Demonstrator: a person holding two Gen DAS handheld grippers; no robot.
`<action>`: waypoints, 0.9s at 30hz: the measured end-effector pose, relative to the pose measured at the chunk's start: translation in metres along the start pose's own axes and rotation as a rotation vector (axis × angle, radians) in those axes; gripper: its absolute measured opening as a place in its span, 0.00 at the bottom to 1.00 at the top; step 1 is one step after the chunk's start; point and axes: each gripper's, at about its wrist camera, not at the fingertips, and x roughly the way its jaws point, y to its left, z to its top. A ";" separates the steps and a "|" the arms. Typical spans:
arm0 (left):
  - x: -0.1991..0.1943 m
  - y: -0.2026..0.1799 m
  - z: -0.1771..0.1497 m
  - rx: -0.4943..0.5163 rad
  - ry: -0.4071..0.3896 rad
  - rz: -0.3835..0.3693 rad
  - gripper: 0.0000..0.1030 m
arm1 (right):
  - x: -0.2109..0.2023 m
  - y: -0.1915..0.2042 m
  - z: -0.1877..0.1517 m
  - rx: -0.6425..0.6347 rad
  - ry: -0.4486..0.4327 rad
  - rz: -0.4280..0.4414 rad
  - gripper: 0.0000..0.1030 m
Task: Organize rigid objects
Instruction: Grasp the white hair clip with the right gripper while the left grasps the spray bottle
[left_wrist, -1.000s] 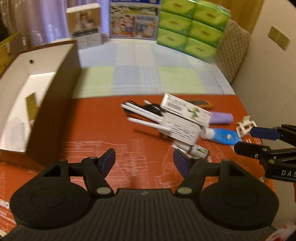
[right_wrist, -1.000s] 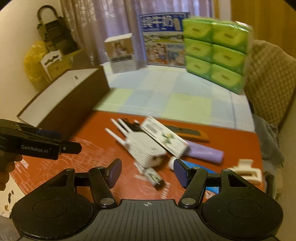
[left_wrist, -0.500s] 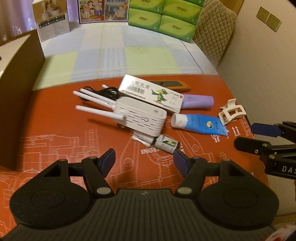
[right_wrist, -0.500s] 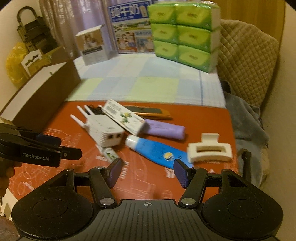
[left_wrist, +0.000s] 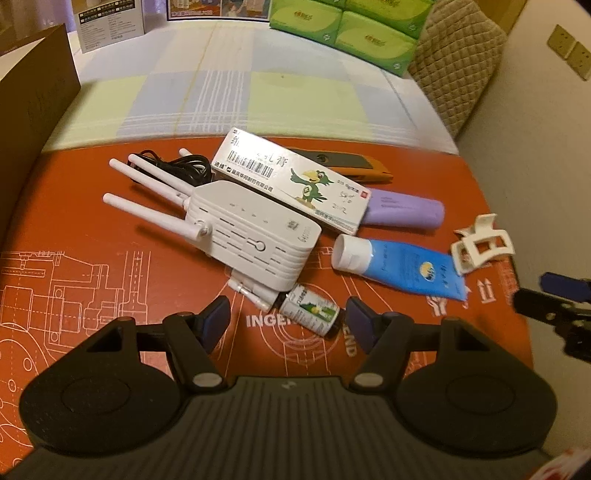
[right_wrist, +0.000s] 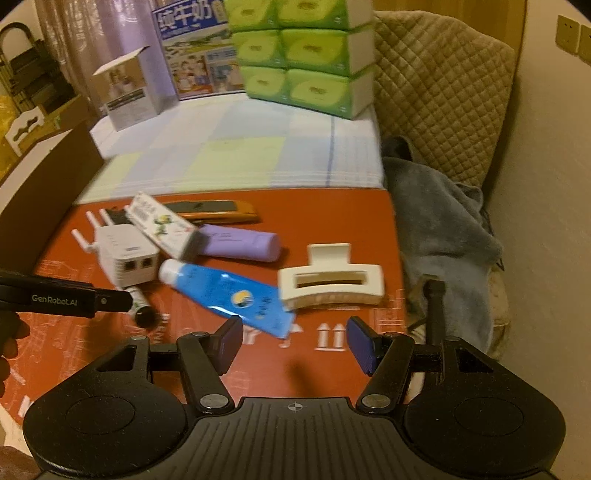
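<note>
Surface: counter with an orange-red mat (left_wrist: 92, 229) printed with white line drawings; behind it a pastel checked cloth (left_wrist: 236, 92), a stack of green tissue packs (right_wrist: 306, 55) and a brown box wall (left_wrist: 33, 122) at far left.

Left gripper (left_wrist: 288, 321): fingers spread wide, holding nothing. Between and just ahead of its fingertips lies a small green-labelled bottle (left_wrist: 312, 312), on its side. Directly beyond that, a white router (left_wrist: 251, 240) with antennas pointing away to the left, a black cable (left_wrist: 181, 170) behind it.

A white carton with a green bird (left_wrist: 291, 184) rests leaning on the router's far edge and over one end of a purple tube (left_wrist: 406, 212). An orange utility knife (left_wrist: 354, 166) lies farthest back.

Right gripper (right_wrist: 293, 341): fingers wide apart, empty. Just ahead of the left fingertip lies the crimped end of a blue tube (right_wrist: 225, 291), white cap pointing toward the router. Ahead, between the fingers, sits a white hair claw clip (right_wrist: 332, 282), touching or just beside the blue tube's end; which, cannot be told.
</note>
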 end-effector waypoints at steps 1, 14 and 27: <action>0.003 -0.002 0.001 0.002 -0.004 0.016 0.64 | 0.001 -0.005 0.001 0.005 0.001 -0.003 0.57; 0.025 0.001 -0.007 0.010 -0.019 0.148 0.38 | 0.018 -0.045 0.013 0.075 -0.017 0.031 0.58; 0.008 0.043 -0.023 -0.060 -0.050 0.225 0.22 | 0.051 -0.047 0.026 0.049 0.014 0.095 0.85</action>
